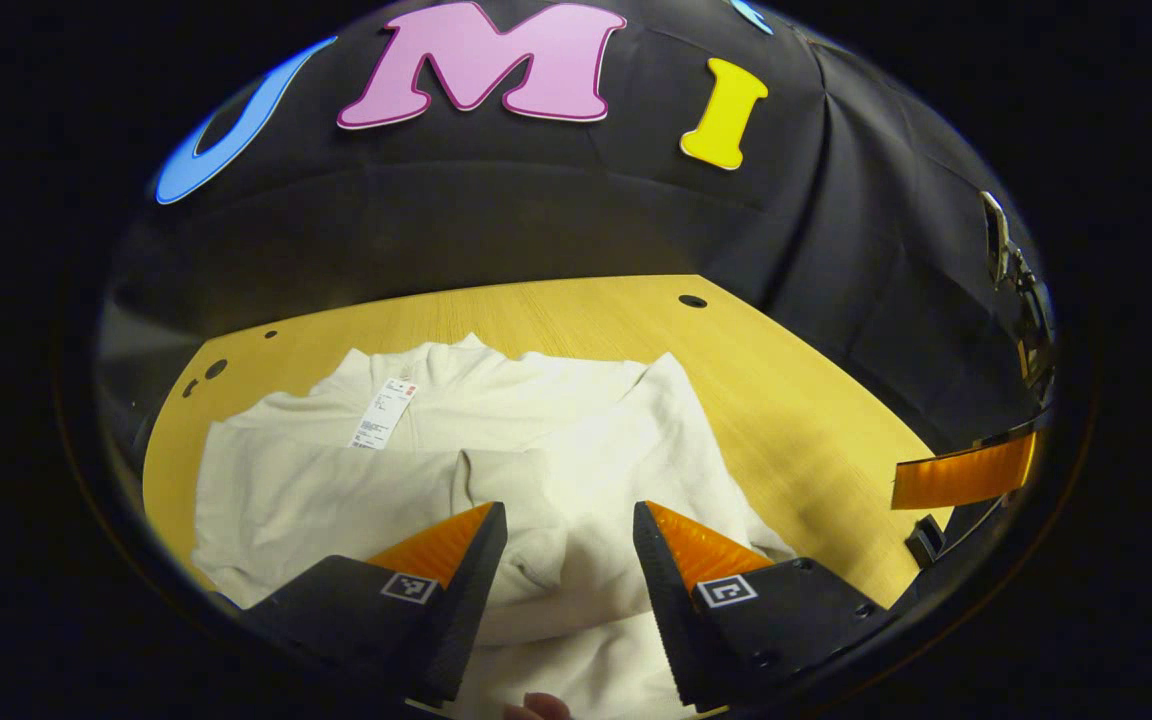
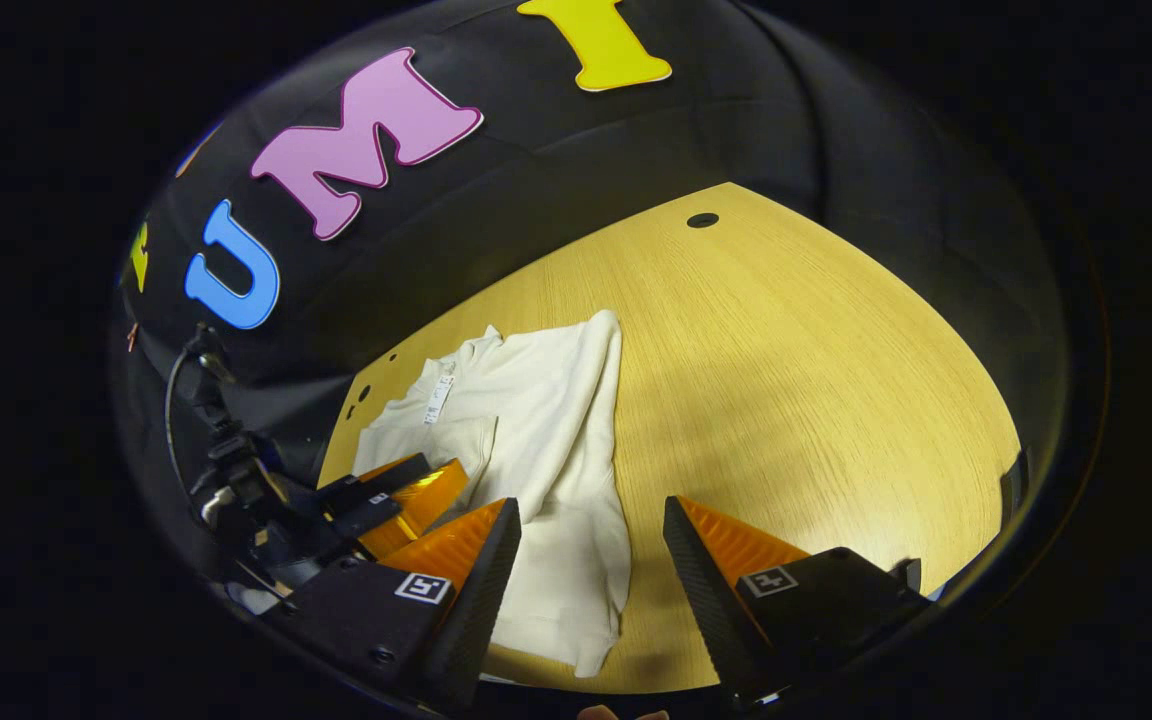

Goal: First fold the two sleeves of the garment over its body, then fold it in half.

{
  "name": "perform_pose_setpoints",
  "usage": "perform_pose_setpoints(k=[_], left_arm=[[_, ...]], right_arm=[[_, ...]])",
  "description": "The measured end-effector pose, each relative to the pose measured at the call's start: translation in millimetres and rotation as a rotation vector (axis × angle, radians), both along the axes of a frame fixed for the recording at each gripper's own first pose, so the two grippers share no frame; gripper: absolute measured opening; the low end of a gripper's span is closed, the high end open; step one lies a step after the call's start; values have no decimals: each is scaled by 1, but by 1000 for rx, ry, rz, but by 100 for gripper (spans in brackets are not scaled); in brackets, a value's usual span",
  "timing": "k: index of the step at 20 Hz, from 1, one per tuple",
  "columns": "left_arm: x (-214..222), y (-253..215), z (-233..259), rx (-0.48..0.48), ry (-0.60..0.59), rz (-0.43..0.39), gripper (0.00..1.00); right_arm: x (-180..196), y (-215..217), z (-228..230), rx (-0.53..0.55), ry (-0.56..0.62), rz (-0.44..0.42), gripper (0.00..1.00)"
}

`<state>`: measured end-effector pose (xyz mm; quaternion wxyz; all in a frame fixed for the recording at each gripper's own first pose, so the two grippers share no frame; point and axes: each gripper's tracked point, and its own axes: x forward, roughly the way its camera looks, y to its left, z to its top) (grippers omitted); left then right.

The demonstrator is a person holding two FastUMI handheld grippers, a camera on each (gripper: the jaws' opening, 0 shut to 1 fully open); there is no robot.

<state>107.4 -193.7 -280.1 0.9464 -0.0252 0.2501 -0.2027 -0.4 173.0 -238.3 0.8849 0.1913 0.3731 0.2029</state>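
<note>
Cream knit garment (image 1: pixel 456 450) lies on the yellow wooden table (image 2: pixel 786 380), at 11 o'clock in right gripper view. Both sleeves appear folded over; half-fold remains. Left gripper (image 1: pixel 569 560) and right gripper (image 2: pixel 591 560) hover with jaws spread, empty.

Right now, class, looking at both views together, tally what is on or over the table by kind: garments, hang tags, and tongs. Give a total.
Garments: 1, the cream garment lying on the table.
Hang tags: 1, the white tag near its collar.
Tongs: 2, the left tongs and the right tongs, both open above the cloth.
Total: 4
</note>
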Motion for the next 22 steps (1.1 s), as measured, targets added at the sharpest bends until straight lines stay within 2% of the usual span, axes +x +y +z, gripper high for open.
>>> perform_pose_setpoints(k=[4, 9, 16, 22], left_arm=[[-35, 41, -2, -24, 31, 36, 79], [-82, 113, -14, -20, 52, 101, 79], [-131, 216, -51, 3, 115, 248, 79], [-151, 264, -83, 0, 202, 339, 79]], right_arm=[[-25, 7, -16, -93, -2, 55, 89], [-74, 23, -49, -189, 18, 112, 89], [-116, 36, -73, -251, 67, 98, 89], [-131, 40, -95, -302, 126, 43, 89]])
